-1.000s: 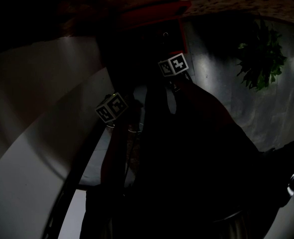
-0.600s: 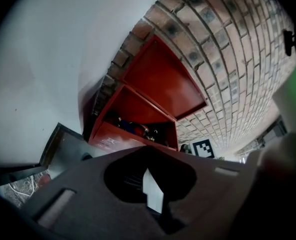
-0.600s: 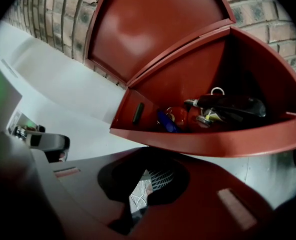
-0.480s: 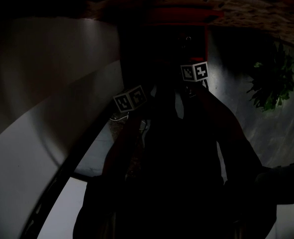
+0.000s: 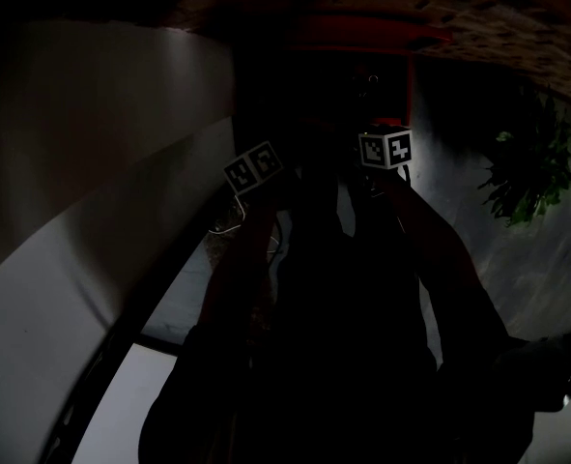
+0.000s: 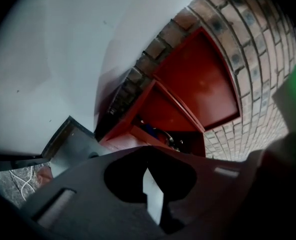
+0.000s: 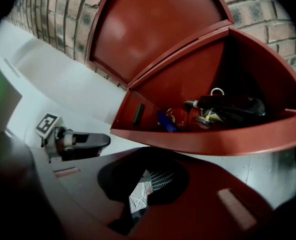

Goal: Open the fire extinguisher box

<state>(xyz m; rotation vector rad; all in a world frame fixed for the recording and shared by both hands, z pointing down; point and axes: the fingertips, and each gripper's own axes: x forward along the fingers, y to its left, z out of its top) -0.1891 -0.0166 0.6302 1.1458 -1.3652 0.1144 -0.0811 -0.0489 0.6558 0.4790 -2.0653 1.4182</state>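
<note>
1. Shows the fire extinguisher box (image 7: pixel 198 134), red, set low against a brick wall (image 7: pixel 47 29) with a pale surface under its front rim.
2. Finds the box open, with the lid (image 7: pixel 153 29) swung up and lying back flat on the bricks.
3. Reveals inside a black lever handle (image 7: pixel 233 104) with a ring pin (image 7: pixel 217 91) above it and a blue item (image 7: pixel 166 121) further left; leaves the rest too cramped to make out.
4. Places the right gripper (image 7: pixel 147 150) just in front of the box's front rim, tilted down toward the opening and not touching it.
5. Presents its red jaws clenched tip to tip on nothing, with only a sliver of floor visible lower down the slit.
6. Sets the left gripper (image 6: pixel 148 154) off to the box's left, beside a white wall (image 6: pixel 62 44), looking at the open box from that side.
7. Shows its dark jaws likewise clenched and empty.
8. Catches, in the right gripper view, the left one's marker cube (image 7: pixel 47 125) near the box's left corner, apart from it.
9. Gives, in the very dark head view, little beyond both cubes side by side below the box and a plant (image 5: pixel 522 172) well to the right.
</note>
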